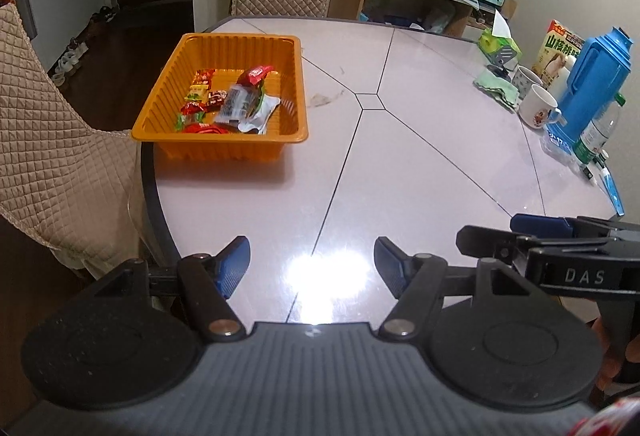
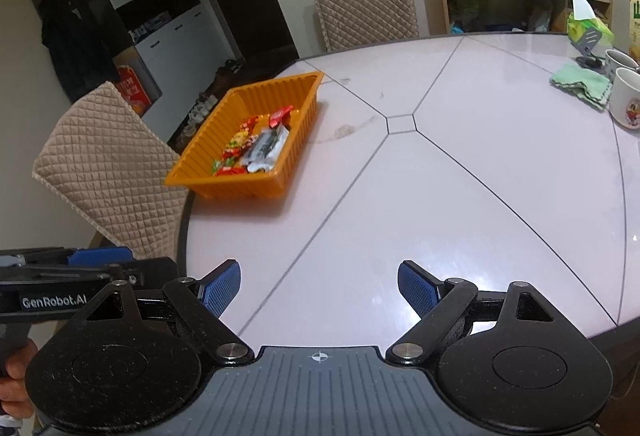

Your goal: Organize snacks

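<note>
**Snacks gathered in the tray, both grippers empty**

The snacks [image 1: 228,100] all appear to lie in the orange tray [image 1: 160,116], heaped toward its nearer end: a red packet, a clear-and-dark wrapper, a white pouch and several small red, yellow and green sweets. From the left gripper [image 1: 312,264] the tray stands well ahead of the fingers and off to the left, by the table's [image 1: 400,176] edge next to a quilted chair [image 1: 52,140]. From the right gripper [image 2: 320,288] it sits further to the left still, and ahead.

The left fingers [image 1: 234,266] stand apart with nothing between them, only bare table and a glare patch. The right fingers [image 2: 418,288] are likewise spread and hold nothing. The two grippers ride side by side, each showing at the edge of the other's view.

The stretch of table directly ahead of both pairs of fingers carries no loose wrapper. Far to the right of the fingers stand mugs [image 1: 538,106], a green cloth [image 1: 496,88], a blue jug [image 1: 596,84] and a carton, which I take to be household clutter and not part of the job.

By my judgement the collecting is done or very nearly so. The fisheye edges are smeared, so a small sweet hidden among the things on the right cannot be ruled out. What may be left is tidying inside the tray.
</note>
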`<state>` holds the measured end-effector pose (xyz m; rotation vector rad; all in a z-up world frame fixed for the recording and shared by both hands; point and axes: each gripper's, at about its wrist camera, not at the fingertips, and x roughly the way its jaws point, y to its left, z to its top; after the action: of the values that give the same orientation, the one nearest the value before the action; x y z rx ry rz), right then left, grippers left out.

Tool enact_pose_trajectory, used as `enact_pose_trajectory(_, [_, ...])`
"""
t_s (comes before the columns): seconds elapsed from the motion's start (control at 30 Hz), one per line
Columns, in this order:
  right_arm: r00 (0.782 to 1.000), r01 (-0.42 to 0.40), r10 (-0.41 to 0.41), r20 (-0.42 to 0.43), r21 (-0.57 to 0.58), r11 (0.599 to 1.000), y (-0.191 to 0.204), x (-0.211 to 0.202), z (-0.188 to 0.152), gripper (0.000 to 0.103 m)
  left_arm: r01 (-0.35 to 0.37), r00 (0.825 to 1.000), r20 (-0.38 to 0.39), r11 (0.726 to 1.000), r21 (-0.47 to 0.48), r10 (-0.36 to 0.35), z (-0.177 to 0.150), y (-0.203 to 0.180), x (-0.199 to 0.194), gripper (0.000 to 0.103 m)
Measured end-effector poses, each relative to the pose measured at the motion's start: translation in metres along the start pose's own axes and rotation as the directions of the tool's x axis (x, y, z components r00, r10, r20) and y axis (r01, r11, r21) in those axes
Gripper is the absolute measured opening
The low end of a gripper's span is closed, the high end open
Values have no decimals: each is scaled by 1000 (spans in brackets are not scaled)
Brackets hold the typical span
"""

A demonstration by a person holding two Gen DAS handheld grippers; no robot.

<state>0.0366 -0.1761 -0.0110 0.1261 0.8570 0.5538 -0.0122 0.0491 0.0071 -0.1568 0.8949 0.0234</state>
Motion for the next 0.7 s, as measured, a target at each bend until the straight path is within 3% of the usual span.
enact_pose_trajectory(0.7, [1000,26,-26,-17,5,1000,-7,-11,-16,86,11,1000,-13,1000,17,-10,-13,-16,-6,67])
